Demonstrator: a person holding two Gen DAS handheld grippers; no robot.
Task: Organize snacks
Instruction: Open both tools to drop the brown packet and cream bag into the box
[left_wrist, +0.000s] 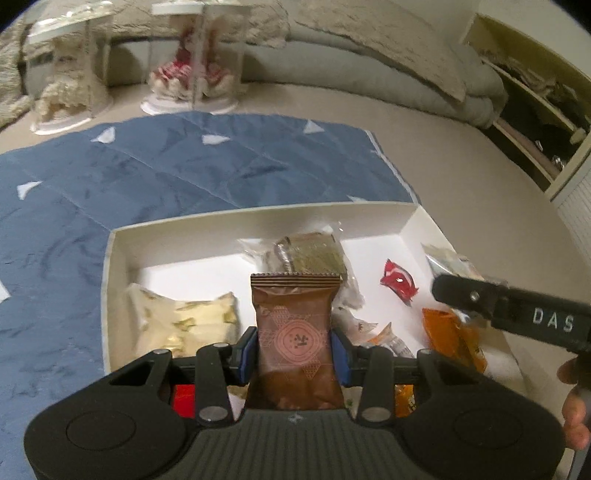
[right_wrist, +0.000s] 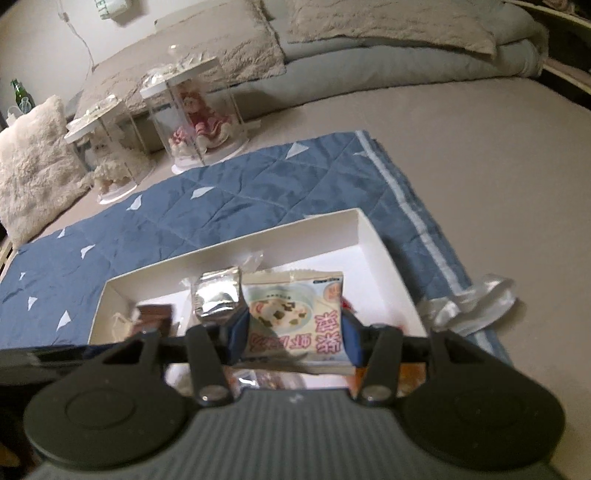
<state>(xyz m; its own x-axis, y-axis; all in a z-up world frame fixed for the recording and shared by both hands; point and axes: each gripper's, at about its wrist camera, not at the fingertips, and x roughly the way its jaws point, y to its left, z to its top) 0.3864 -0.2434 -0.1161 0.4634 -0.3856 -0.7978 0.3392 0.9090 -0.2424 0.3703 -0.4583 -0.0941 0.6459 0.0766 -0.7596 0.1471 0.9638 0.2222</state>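
Brown foil packet (left_wrist: 295, 332) is being pinched upright between the blue pads of the left gripper (left_wrist: 294, 350), over the near part of the white box (left_wrist: 110, 266); a pale printed sachet (right_wrist: 295, 321) is being clamped the same way in the right gripper (right_wrist: 295, 332), above the same box (right_wrist: 365, 236). Both packets are being held by their sides only; a slip is being risked if either is tilted further, since smooth wrappers are likely sliding easily on the pads. A clash of the two grippers is being risked too; the right gripper's black finger (left_wrist: 469, 291) is being seen close at the right of the left view. The box is being crowded already; a cream-gold pouch (left_wrist: 184, 317), an olive packet (left_wrist: 314, 254), a red candy (left_wrist: 399, 282) and an orange pack (left_wrist: 450, 332) are being left lying loose inside, a silver pack (right_wrist: 218, 295) is being seen just left of the sachet, so free floor for a flat drop is being limited. Around it a blue quilt (left_wrist: 147, 177) is being used as underlay; two clear doll cases (left_wrist: 195, 62) are being kept well apart behind; crumpled clear wrap (right_wrist: 476, 302) is lying beside the box's right edge.
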